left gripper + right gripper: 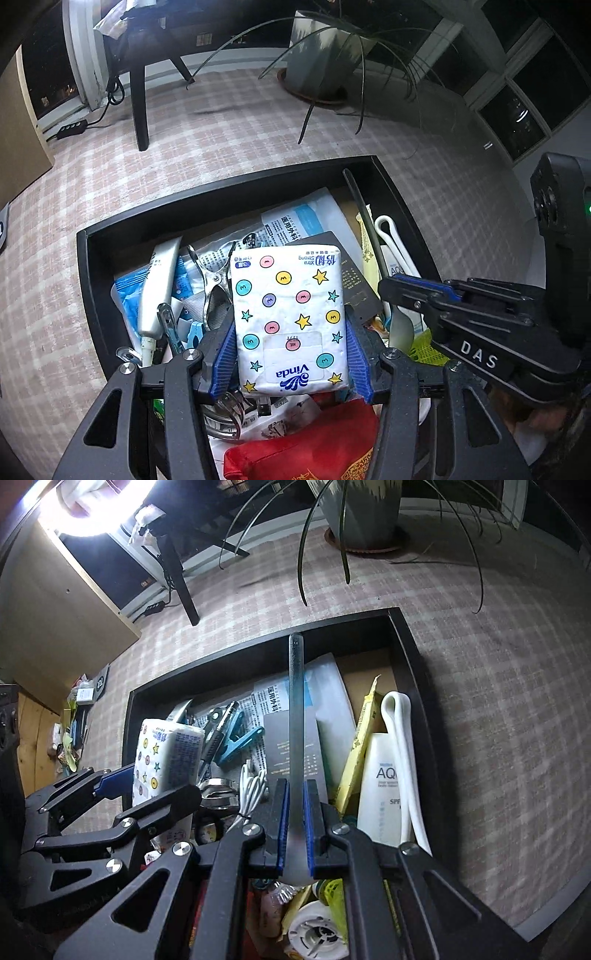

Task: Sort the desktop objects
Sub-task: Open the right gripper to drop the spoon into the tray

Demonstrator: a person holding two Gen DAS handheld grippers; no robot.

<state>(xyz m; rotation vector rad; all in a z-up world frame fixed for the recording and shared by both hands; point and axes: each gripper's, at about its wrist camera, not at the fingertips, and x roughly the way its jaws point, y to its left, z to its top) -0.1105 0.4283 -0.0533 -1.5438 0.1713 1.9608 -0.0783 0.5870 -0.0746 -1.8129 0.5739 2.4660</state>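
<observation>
Sporting coloured dots and stars, white tissue pack (290, 321) sits clamped in left gripper (291, 363).

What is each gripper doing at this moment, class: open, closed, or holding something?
Left gripper: closed on the white star-patterned Vinda tissue pack.
Right gripper: closed on the long grey translucent spoon-like tool.

The white tissue pack (290, 321) is dotted with pink, yellow, teal and purple circles and yellow and teal stars, with blue Vinda lettering. Beside it lie a red fabric pouch (314, 450) with gold print and a blue plastic clip (236, 744). The black tray (221, 184) sits on pink-and-white checked carpet (221, 125).
</observation>
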